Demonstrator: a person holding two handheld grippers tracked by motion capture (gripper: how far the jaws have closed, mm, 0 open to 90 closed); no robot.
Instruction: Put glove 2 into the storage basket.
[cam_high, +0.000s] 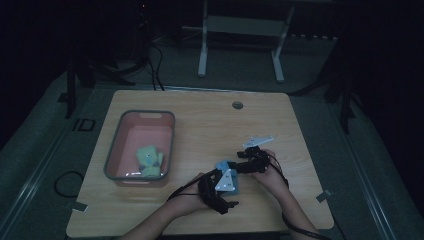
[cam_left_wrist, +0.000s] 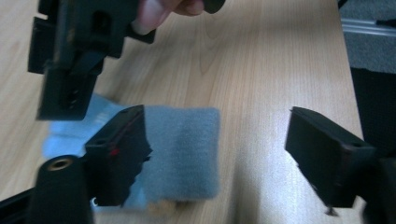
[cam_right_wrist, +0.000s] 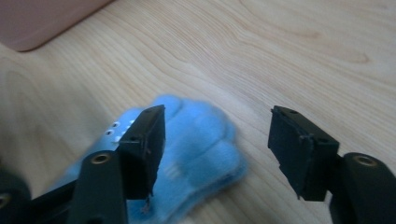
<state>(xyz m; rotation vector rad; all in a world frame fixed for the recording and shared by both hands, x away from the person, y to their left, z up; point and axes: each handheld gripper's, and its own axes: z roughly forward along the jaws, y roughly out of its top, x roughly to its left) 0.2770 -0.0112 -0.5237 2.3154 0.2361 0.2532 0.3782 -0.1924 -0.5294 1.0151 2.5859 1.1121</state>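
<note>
Grippers were held over a blue glove on the wooden table, both with jaws apart.

Jaws of the left gripper (cam_left_wrist: 233, 158) were seen spread, with the grey cuff end of the blue glove (cam_left_wrist: 182, 154) lying between them, unpressed; the right gripper (cam_right_wrist: 217, 149) was likewise parted over the glove's fingers (cam_right_wrist: 201, 140), nothing clamped. The glove was found on the table (cam_high: 200, 125), right of the pink bin (cam_high: 170, 145), in which a yellow-green cloth item (cam_high: 149, 160) was lying.
</note>
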